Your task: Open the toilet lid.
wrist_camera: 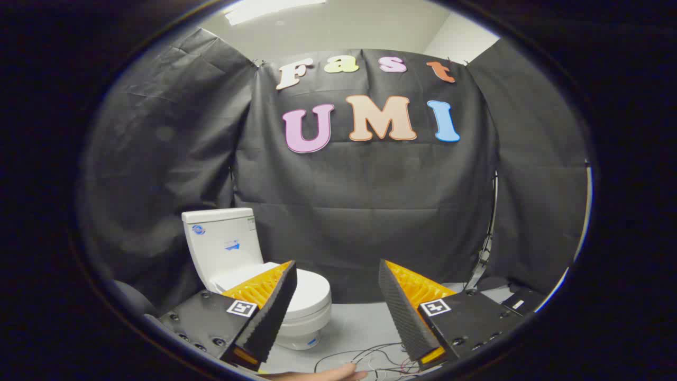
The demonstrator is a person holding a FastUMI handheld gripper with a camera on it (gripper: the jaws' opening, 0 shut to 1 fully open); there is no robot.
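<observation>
A handheld gripper (pixel 337 275) hangs with its fingers spread wide and nothing between them, facing a small white toilet (pixel 254 270) that stands on the pale floor (pixel 359 323) against the booth's black cloth wall. The toilet lid (pixel 309 288) lies flat and closed on the bowl, beyond the left finger and partly hidden behind it, well apart from both tips. A tangle of thin wires (pixel 365 357) lies on the floor just ahead of the fingers. The approach appears to be the step in hand: it likely calls for swinging left and down, then catching the lid's front lip from beneath and lifting toward the tank (pixel 222 238).
</observation>
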